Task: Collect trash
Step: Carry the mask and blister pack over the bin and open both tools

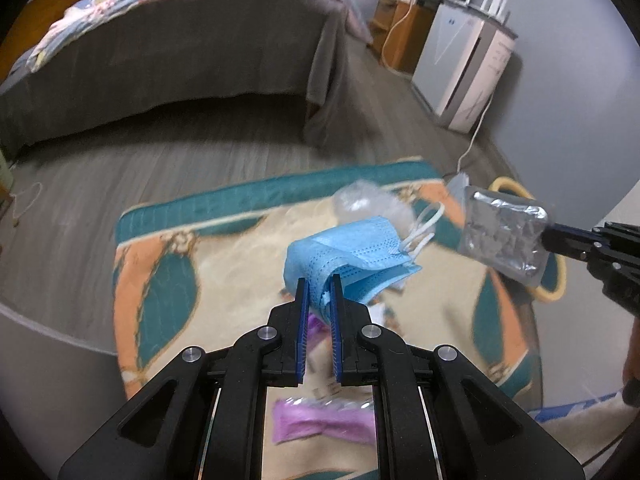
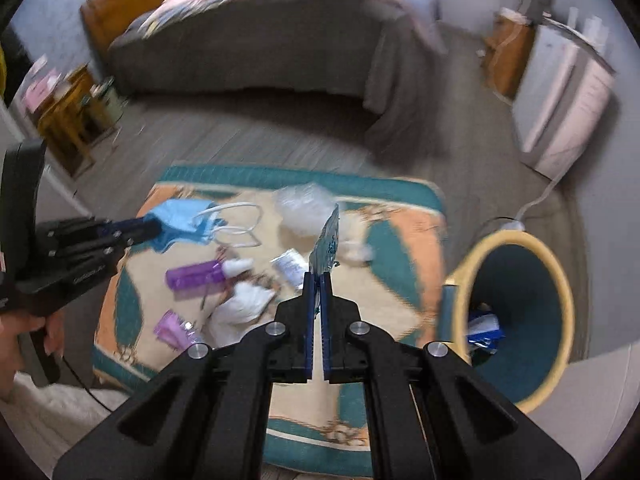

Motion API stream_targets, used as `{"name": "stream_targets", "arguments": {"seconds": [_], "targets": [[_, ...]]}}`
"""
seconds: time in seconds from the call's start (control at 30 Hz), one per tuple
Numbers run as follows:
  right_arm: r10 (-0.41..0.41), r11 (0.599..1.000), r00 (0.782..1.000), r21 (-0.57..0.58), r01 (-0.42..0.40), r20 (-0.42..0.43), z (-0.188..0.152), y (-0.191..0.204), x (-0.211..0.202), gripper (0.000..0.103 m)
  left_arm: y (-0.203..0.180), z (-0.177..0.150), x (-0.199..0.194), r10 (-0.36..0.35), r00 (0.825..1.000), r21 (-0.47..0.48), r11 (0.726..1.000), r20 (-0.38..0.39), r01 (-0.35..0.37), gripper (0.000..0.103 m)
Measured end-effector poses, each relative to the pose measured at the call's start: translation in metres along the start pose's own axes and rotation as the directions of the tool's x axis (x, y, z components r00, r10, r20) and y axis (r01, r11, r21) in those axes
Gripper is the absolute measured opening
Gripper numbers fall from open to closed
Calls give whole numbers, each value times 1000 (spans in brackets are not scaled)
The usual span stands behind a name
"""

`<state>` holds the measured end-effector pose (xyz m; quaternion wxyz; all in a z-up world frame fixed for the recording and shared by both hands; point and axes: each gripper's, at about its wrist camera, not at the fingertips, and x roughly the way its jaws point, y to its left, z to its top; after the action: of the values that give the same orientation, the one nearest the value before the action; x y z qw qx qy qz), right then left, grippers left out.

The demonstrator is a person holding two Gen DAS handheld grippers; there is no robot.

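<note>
My left gripper [image 1: 319, 289] is shut on a crumpled blue face mask [image 1: 352, 256] and holds it above the patterned rug [image 1: 168, 280]. The mask also shows in the right wrist view [image 2: 180, 220] at the left, with white ear loops hanging. My right gripper [image 2: 318, 276] is shut on a silver blister pack [image 2: 328, 240], seen edge-on; in the left wrist view the pack [image 1: 504, 236] is at the right. On the rug lie a purple bottle [image 2: 196, 276], a purple wrapper [image 2: 172, 328], white tissues [image 2: 240, 304] and crumpled clear plastic [image 2: 304, 208].
A teal bin with a yellow rim [image 2: 516, 320] stands right of the rug and holds a blue and white wrapper [image 2: 484, 328]. A bed [image 2: 260, 52] is behind, a white appliance [image 2: 564, 100] at the right wall, and a white cord [image 2: 536, 200] on the floor.
</note>
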<state>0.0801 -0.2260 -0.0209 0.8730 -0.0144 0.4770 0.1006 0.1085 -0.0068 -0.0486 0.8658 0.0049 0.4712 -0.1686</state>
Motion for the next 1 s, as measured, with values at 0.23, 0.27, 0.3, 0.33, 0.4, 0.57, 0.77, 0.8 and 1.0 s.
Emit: {"name": "stream_targets", "arguments": {"seconds": [0.23, 0.27, 0.3, 0.33, 0.4, 0.57, 0.77, 0.8, 1.0], "targets": [[-89, 989, 995, 127, 82, 43, -13, -60, -27, 2, -46, 11, -4, -38, 998, 47, 998, 43, 36, 11], [-99, 986, 994, 141, 92, 43, -15, -70, -28, 2, -52, 11, -2, -41, 998, 58, 998, 41, 38, 11], [-106, 983, 994, 154, 98, 41, -17, -78, -28, 2, -58, 11, -1, -39, 998, 69, 997, 40, 37, 11], [-112, 981, 993, 162, 105, 37, -18, -85, -28, 2, -66, 11, 2, -36, 999, 84, 996, 38, 33, 11], [-132, 977, 991, 175, 125, 31, -22, -101, -27, 2, -78, 11, 6, -33, 999, 107, 994, 32, 30, 11], [-175, 962, 985, 215, 168, 12, -28, -139, -22, 2, -108, 11, 15, -34, 999, 154, 988, 25, 30, 11], [-186, 955, 983, 233, 182, -5, -33, -163, -13, 2, -147, 14, 17, -55, 998, 200, 979, 32, 48, 11], [-182, 955, 983, 237, 178, -4, -33, -166, -13, 2, -153, 15, 18, -60, 998, 206, 977, 32, 52, 11], [-184, 943, 983, 283, 175, 5, -40, -190, -17, 0, -203, 25, 41, -95, 996, 224, 970, -6, 93, 11]]}}
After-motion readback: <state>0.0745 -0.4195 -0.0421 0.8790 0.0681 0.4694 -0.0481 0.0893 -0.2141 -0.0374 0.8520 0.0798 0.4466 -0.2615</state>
